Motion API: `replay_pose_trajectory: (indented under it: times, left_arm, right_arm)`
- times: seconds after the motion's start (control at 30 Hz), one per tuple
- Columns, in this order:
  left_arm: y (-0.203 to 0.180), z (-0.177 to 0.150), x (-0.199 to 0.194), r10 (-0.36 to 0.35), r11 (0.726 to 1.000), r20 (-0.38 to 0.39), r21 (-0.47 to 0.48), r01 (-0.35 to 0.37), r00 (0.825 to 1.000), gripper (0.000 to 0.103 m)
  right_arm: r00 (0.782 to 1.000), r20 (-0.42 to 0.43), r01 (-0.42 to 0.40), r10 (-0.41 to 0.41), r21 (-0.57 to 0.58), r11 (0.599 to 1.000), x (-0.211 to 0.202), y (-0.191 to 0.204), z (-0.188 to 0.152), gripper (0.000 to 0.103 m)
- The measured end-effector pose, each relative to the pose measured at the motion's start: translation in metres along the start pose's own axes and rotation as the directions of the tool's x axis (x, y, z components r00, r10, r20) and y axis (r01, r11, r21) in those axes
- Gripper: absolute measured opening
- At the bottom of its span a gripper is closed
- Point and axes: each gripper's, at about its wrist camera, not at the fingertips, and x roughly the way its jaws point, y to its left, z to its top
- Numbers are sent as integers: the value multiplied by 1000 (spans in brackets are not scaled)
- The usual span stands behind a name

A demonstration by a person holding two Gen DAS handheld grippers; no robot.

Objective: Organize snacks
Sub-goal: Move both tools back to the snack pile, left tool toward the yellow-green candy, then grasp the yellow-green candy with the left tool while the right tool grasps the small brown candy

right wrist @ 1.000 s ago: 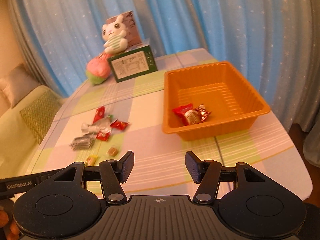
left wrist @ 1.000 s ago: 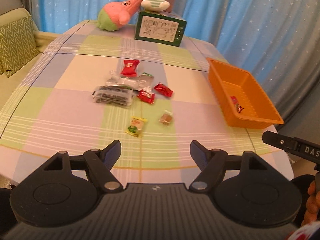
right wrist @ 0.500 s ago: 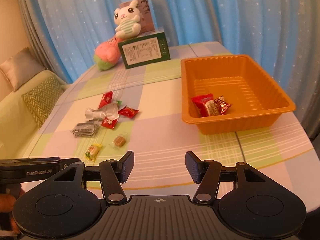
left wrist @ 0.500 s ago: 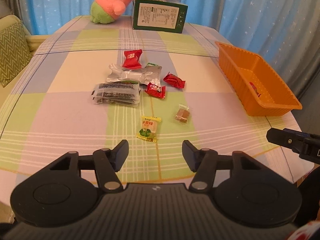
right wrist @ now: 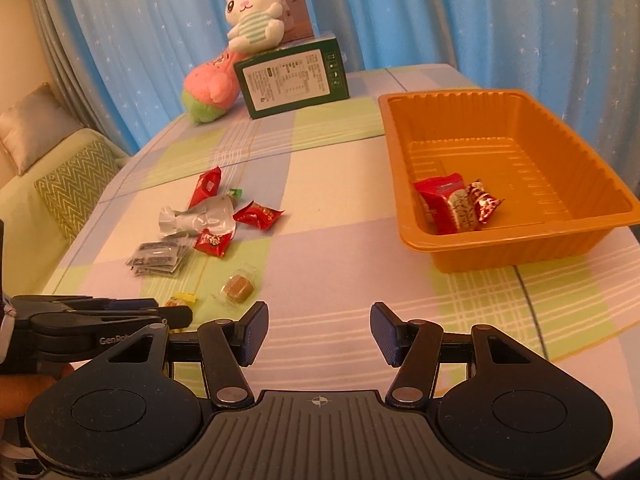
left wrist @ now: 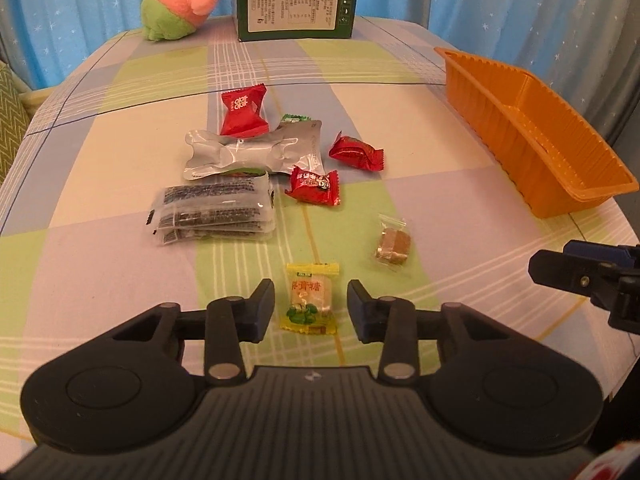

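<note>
Several snacks lie on the checked tablecloth: a yellow candy [left wrist: 310, 300], a brown cube sweet [left wrist: 394, 245], red candies [left wrist: 316, 187], a silver pouch [left wrist: 256, 151] and a clear dark-printed packet [left wrist: 214, 210]. My left gripper [left wrist: 311, 308] is open with the yellow candy between its fingers, not gripped. It also shows in the right wrist view [right wrist: 120, 316]. The orange tray [right wrist: 592, 216] holds two red snacks [right wrist: 454, 208]. My right gripper [right wrist: 318, 334] is open and empty above the table's near edge, in front of the tray.
A green box [left wrist: 295, 0], a pink plush [left wrist: 182, 0] and a white bunny plush [right wrist: 256, 12] stand at the table's far end. Blue curtains hang behind. A sofa with a green cushion [right wrist: 76, 184] is on the left.
My left gripper has moved forward and down until the yellow candy lies between its fingers. My right gripper has drifted slightly and stays open.
</note>
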Motion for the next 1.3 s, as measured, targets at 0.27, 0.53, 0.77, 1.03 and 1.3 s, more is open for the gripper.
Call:
replay_pose_trajectory:
  times: [0.27, 0.53, 0.77, 1.03, 1.3]
  left_arm:
    - [4, 3, -4, 43, 998, 22, 36, -44, 999, 19]
    - [36, 9, -30, 35, 995, 79, -95, -28, 996, 19]
    - [55, 14, -46, 45, 988, 118, -149, -27, 992, 19]
    - [54, 9, -47, 31, 986, 111, -165, -12, 993, 19]
    - [32, 8, -57, 15, 990, 114, -144, 2, 993, 19]
  right_arm:
    - [1000, -19, -20, 20, -15, 1000, 23, 16, 4, 57]
    - [996, -36, -84, 82, -52, 995, 61, 54, 3, 56]
    - [999, -25, -41, 38, -101, 994, 89, 76, 4, 56]
    - [999, 12, 52, -51, -252, 966, 94, 92, -6, 21]
    - [997, 61, 61, -49, -206, 977, 58, 75, -1, 21]
